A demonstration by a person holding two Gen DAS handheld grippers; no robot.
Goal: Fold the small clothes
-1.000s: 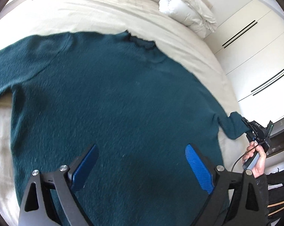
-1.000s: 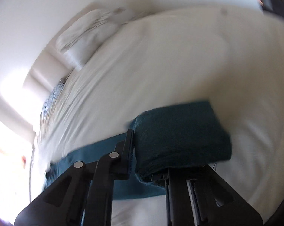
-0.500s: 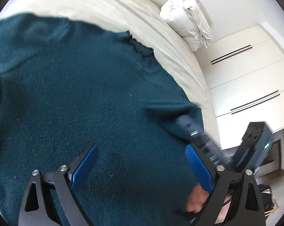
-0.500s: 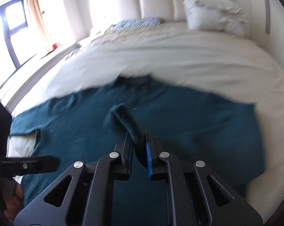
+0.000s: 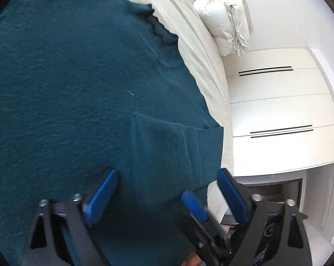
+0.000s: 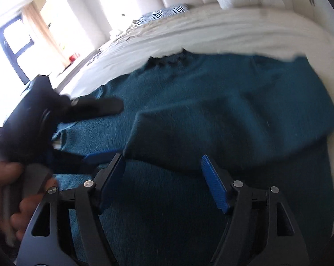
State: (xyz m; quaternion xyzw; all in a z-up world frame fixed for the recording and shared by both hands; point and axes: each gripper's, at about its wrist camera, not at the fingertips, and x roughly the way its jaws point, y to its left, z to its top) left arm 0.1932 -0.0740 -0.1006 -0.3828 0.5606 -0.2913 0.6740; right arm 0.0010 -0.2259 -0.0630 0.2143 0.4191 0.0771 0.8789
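Sweater [image 5: 78, 88]: dark teal knit, spread flat on the bed; fills most of both views.
Bed [image 6: 233, 28]: cream cover, bare beyond the collar edge in both views; headboard panels seen only in the right wrist view.
Wardrobe [image 5: 277, 110]: white doors with thin dark handle strips, left wrist view only.
Window [image 6: 11, 40]: bright, dark frame, tan curtain beside it, right wrist view only.
Duvet roll [image 5: 226, 17]: white bundle at the head of the bed, sharp in the left wrist view, blurred at the top edge of the right.
Sleeve [image 6: 222, 133]: lies folded inward across the sweater's body; cuff end points toward the middle. Left wrist view shows it as a raised flap with a ribbed seam.
Left gripper [image 5: 167, 192]: blue pads spread wide, nothing between them, just above the folded sleeve; the right view shows it blurred at the left edge.
Right gripper [image 6: 164, 177]: jaws wide apart, empty, just short of the sleeve's near edge.
Zebra pillow [image 6: 162, 14]: striped, near the headboard, right wrist view only.
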